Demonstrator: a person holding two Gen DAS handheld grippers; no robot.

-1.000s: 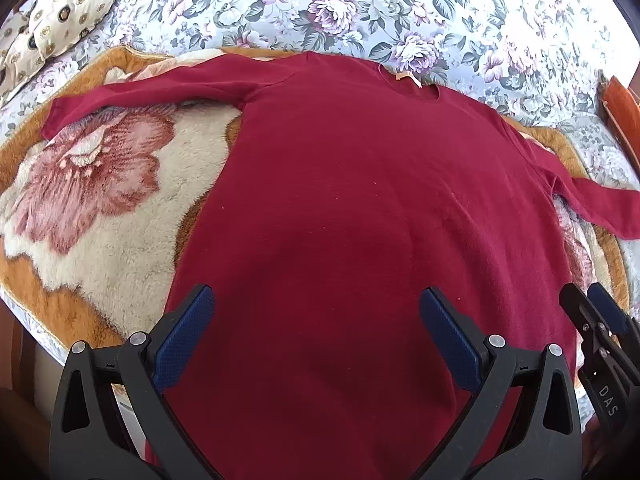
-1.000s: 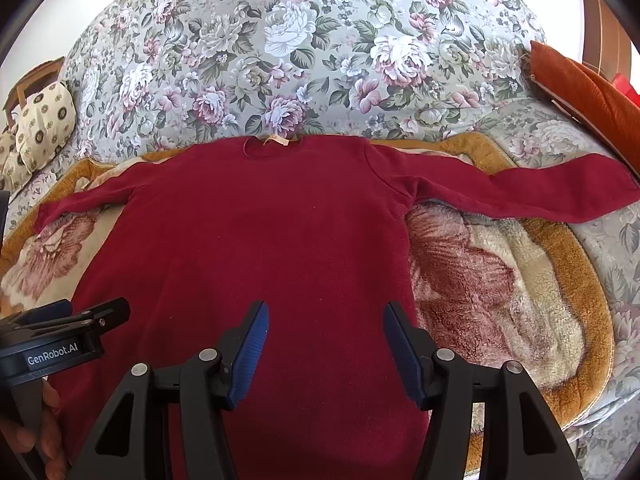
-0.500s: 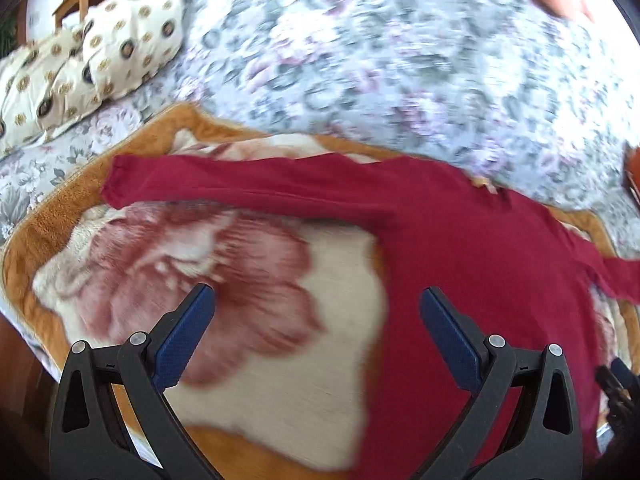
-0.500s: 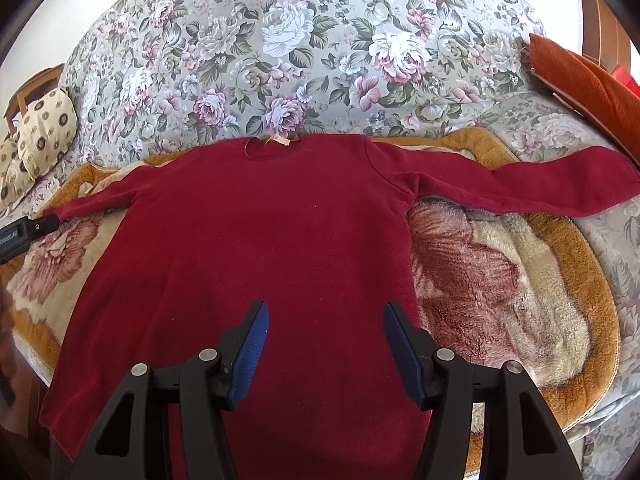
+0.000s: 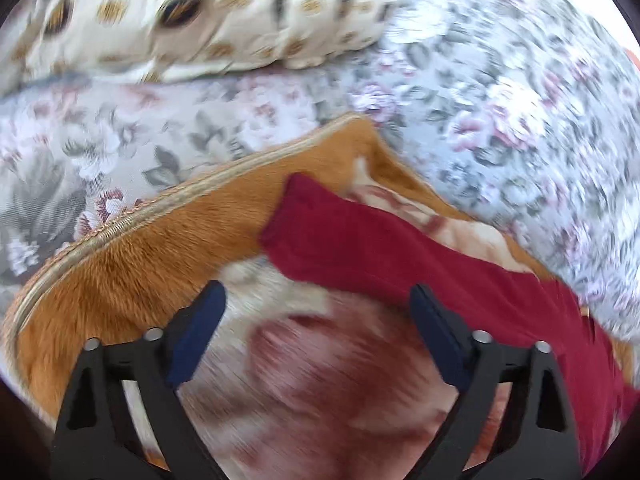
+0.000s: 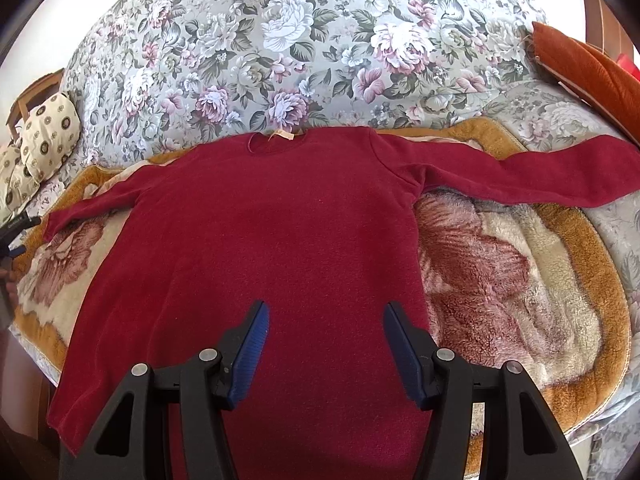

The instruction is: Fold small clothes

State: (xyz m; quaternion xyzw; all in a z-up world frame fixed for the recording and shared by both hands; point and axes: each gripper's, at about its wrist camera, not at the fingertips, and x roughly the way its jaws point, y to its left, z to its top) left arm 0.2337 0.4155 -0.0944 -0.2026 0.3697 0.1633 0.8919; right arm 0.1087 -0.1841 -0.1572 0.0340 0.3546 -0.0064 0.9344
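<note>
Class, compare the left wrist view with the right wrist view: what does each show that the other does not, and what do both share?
Only the left wrist view: the sleeve cuff close up, ahead of the open left tongs. Only the right wrist view: the whole red sweater spread flat, its neck label, an orange cushion, the open right tongs. Both: the floral bedspread, plush blanket, spotted pillow.

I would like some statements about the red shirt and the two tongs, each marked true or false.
1. The red shirt lies spread flat with both sleeves stretched out. True.
2. The left tongs are shut on the left sleeve cuff. False: they are open, and the cuff lies just ahead of them.
3. The right tongs are open over the lower part of the shirt. True.
4. The shirt lies directly on a bare wooden table. False: it lies on a plush blanket over a floral bedspread.
</note>
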